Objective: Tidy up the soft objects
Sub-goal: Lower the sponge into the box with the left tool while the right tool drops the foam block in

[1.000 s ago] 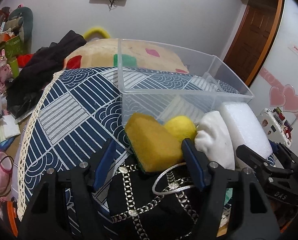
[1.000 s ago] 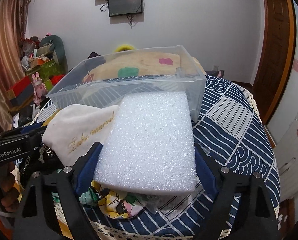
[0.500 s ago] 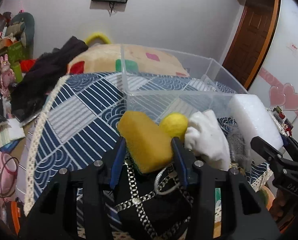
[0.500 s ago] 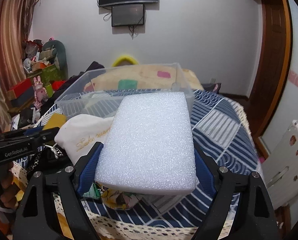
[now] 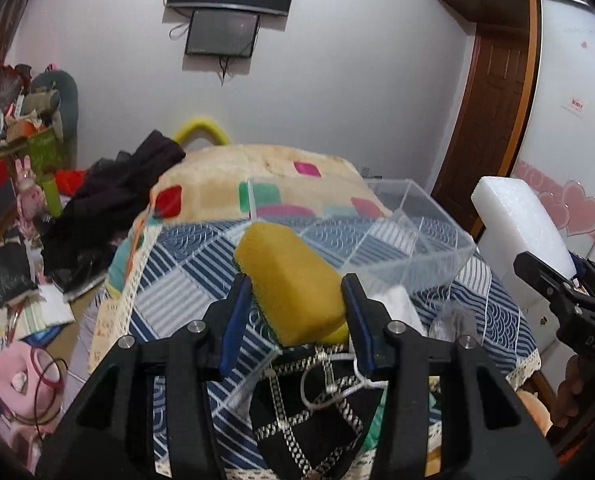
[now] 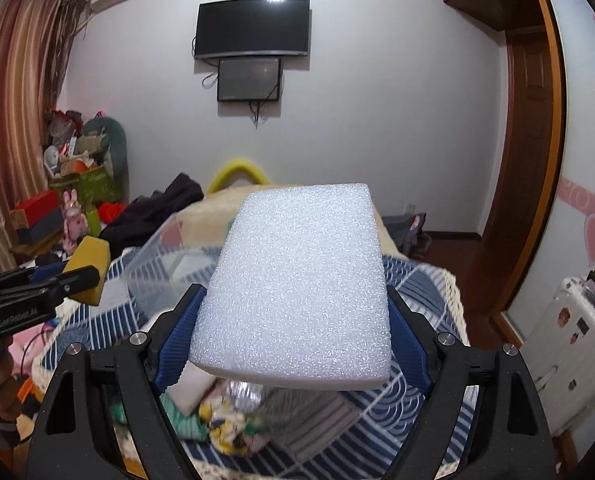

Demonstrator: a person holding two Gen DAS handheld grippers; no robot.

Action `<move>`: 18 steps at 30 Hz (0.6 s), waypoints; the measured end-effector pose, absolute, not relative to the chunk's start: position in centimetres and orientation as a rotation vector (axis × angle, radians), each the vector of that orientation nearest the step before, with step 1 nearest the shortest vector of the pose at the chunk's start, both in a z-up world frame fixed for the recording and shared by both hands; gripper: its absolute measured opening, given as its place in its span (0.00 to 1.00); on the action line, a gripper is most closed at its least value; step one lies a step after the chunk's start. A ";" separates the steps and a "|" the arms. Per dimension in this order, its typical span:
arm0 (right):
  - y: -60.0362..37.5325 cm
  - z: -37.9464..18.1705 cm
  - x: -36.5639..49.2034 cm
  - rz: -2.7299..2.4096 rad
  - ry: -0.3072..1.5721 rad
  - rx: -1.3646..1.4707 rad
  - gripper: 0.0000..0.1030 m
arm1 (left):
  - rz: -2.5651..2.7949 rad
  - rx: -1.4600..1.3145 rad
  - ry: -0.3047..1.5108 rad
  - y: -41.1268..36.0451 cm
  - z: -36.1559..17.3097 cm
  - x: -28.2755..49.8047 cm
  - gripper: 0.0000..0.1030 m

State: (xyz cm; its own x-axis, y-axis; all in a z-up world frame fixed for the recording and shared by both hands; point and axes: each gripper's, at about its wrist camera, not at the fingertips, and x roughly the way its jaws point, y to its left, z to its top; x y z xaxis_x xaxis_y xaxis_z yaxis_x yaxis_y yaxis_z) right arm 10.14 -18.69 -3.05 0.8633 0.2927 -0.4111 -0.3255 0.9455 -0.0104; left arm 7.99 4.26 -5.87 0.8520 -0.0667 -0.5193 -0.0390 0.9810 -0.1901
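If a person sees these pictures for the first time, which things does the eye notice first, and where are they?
The big white foam block fills the centre of the right wrist view, clamped in the right gripper above the table. In the left wrist view, the yellow sponge sits between the blue pads of the left gripper, raised in front of the clear plastic box on the blue patterned tablecloth.

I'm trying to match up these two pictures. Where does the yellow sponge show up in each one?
Left wrist view: the yellow sponge sits low in the centre, clamped between the left gripper fingers.
Right wrist view: the same sponge is at the far left edge, poking out of the other gripper.
Shared landmark: the clear plastic bin on the blue patterned cloth, seen beyond the sponge in both views.
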 end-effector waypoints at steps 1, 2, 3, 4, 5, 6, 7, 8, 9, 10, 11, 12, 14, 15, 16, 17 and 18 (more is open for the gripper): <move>-18.5 -2.8 10.6 0.330 0.414 -0.075 0.81 | -0.013 -0.195 0.544 4.3 -5.5 8.2 0.45; -18.3 -2.6 10.9 0.336 0.413 -0.070 0.81 | -0.013 -0.193 0.539 4.3 -5.1 8.4 0.45; -18.1 -2.5 11.2 0.339 0.410 -0.069 0.81 | -0.013 -0.191 0.534 4.4 -4.8 8.7 0.45; -17.9 -2.4 11.5 0.338 0.407 -0.072 0.81 | -0.012 -0.189 0.531 4.5 -4.5 9.0 0.45; -17.7 -2.3 11.9 0.334 0.401 -0.077 0.81 | -0.010 -0.187 0.529 4.6 -4.2 9.4 0.45; -17.5 -2.2 12.1 0.332 0.397 -0.081 0.81 | -0.011 -0.186 0.527 4.7 -4.0 9.7 0.45; -17.3 -2.1 12.3 0.327 0.392 -0.082 0.81 | -0.011 -0.185 0.529 4.8 -3.8 10.1 0.45; -17.2 -1.9 12.7 0.326 0.392 -0.075 0.81 | -0.013 -0.189 0.533 5.0 -3.5 10.7 0.45; -17.1 -1.9 12.9 0.332 0.393 -0.068 0.81 | -0.012 -0.193 0.535 5.1 -3.4 11.1 0.45; -16.8 -1.8 13.2 0.336 0.396 -0.060 0.81 | -0.008 -0.195 0.540 5.2 -3.3 11.6 0.45; -16.6 -1.8 13.6 0.337 0.399 -0.055 0.81 | -0.001 -0.196 0.546 5.3 -3.2 12.2 0.45; -16.3 -1.9 14.1 0.339 0.403 -0.054 0.81 | 0.001 -0.198 0.551 5.5 -3.2 12.7 0.45; -16.1 -2.1 14.5 0.341 0.408 -0.058 0.81 | -0.001 -0.203 0.565 5.6 -3.3 13.9 0.45; -16.0 -2.2 14.8 0.343 0.414 -0.061 0.81 | 0.001 -0.199 0.571 5.6 -3.4 14.4 0.45; -15.8 -2.3 15.2 0.347 0.423 -0.064 0.81 | 0.006 -0.196 0.579 5.7 -3.5 14.9 0.45; -15.6 -2.5 15.7 0.349 0.436 -0.066 0.81 | 0.007 -0.194 0.589 5.7 -3.7 15.5 0.45; -15.4 -2.8 16.1 0.353 0.448 -0.068 0.81 | 0.005 -0.195 0.603 5.7 -3.9 16.1 0.45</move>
